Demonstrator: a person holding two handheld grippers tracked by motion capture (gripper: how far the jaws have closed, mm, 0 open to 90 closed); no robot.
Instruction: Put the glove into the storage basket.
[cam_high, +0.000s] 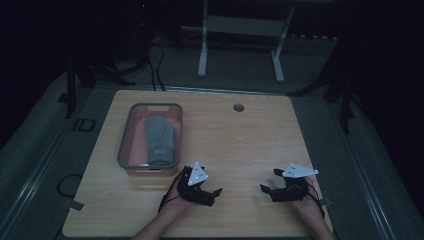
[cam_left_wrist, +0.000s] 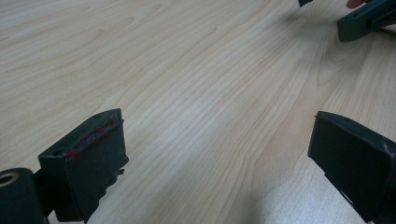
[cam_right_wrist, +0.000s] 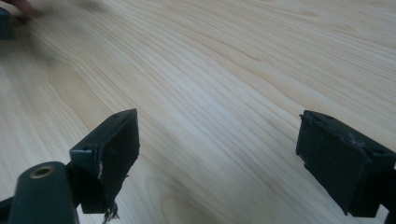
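On the table (cam_high: 250, 135), a bin (cam_high: 126, 145) holds grey cloth (cam_high: 159, 139).

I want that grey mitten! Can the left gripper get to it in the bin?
Probably yes. The left gripper is open, just beside the bin, and the mitten lies uncovered on top, with nothing between them.

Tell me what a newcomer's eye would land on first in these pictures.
The pale wooden table glows in a dark room. On its left half sits a grey-rimmed pink plastic basket with a folded grey knitted cloth lying inside. Near the table's front edge, the black left gripper and black right gripper face each other, both open and holding nothing.
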